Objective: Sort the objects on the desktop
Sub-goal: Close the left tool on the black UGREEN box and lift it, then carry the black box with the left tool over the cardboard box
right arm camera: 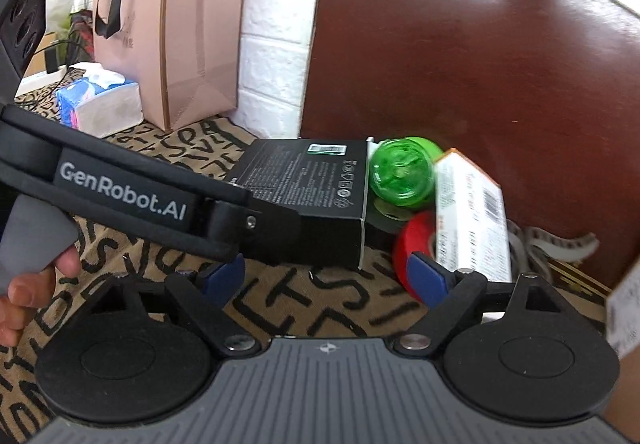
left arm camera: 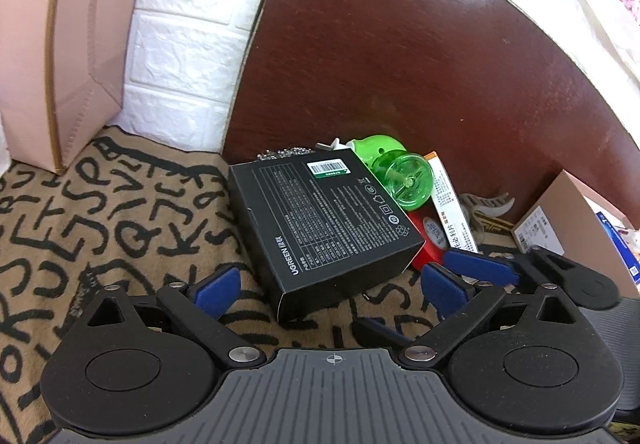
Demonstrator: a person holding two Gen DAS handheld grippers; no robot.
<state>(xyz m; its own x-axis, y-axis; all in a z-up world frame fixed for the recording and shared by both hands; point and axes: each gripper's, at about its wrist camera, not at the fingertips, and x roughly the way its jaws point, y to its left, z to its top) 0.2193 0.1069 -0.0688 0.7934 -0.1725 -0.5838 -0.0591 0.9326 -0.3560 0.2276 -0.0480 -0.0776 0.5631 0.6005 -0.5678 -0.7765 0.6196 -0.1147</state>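
A: Status of left claw (left arm camera: pixel 330 286)?

B: Released. Both blue pads stand wide apart. The black UGREEN box (left arm camera: pixel 324 228) lies flat on the letter-print cloth (left arm camera: pixel 100 212) directly ahead of the left claw, its near corner reaching in between the pads, neither pad pressing on it.

A: Right claw (right arm camera: pixel 326 278)?

B: Released as well; nothing is clamped. Its left pad sits just below the left claw's arm, which crosses the view. A red tape roll (right arm camera: pixel 412 244) stands just beyond its right pad (right arm camera: pixel 426 278); whether they touch cannot be told.

A: Items ahead of the claws?

B: Beyond the box, a green translucent plastic bottle-like item (left arm camera: pixel 404 180) lies on its side, touching the box's far right edge. To the right of it lies a white-and-orange medicine carton (right arm camera: pixel 472 212). All rest against a dark red-brown chair back (left arm camera: pixel 420 64).

A: Left of the claws?

B: A pink paper bag (right arm camera: pixel 176 32) against the white brick wall (left arm camera: pixel 188 28), with a tissue pack (right arm camera: pixel 100 104) beside it.
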